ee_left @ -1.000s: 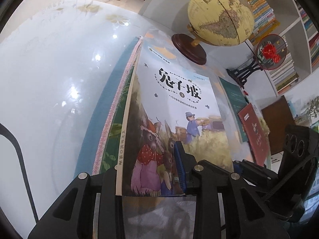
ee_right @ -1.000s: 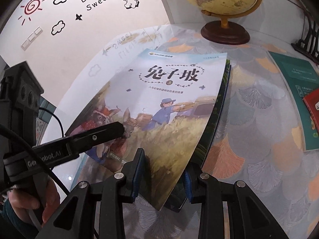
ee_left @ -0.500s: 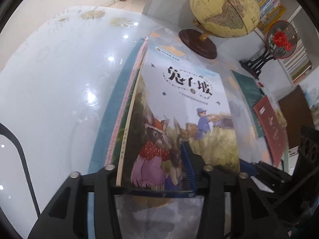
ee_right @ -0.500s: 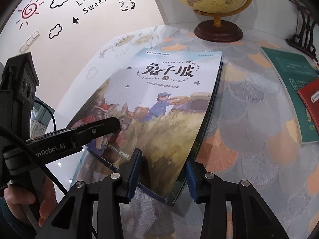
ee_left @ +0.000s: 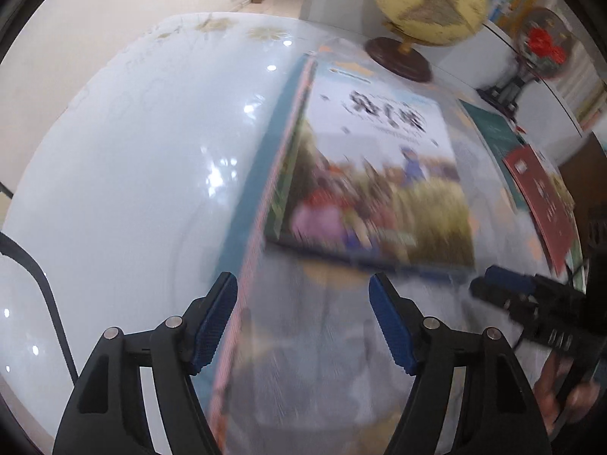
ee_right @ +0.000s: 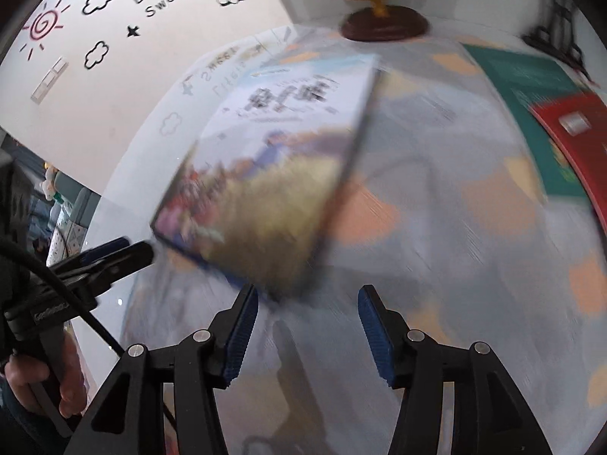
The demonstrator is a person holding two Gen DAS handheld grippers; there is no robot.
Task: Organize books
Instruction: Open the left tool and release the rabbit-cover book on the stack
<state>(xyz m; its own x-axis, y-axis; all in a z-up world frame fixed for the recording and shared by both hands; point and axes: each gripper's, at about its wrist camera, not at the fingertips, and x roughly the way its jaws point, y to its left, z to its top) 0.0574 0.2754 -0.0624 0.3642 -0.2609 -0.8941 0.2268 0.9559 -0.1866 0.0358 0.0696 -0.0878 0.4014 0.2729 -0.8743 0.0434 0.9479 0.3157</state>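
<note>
On the counter [ee_left: 125, 174]: picture book [ee_left: 379, 174] lies flat atop a stack, 12 o'clock of both grippers.
Left gripper [ee_left: 303, 326]: fingers spread, empty.
Right gripper [ee_right: 308, 331]: fingers spread, empty.
Globe [ee_left: 425, 0]: beyond the book, 1 o'clock.

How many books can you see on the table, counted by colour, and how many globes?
Picture-cover book: 1, lying on top of another book, of which only edges show
Green book: 1
Red book: 1
Globe: 1
Total: 4 things, plus that partly hidden book
</note>
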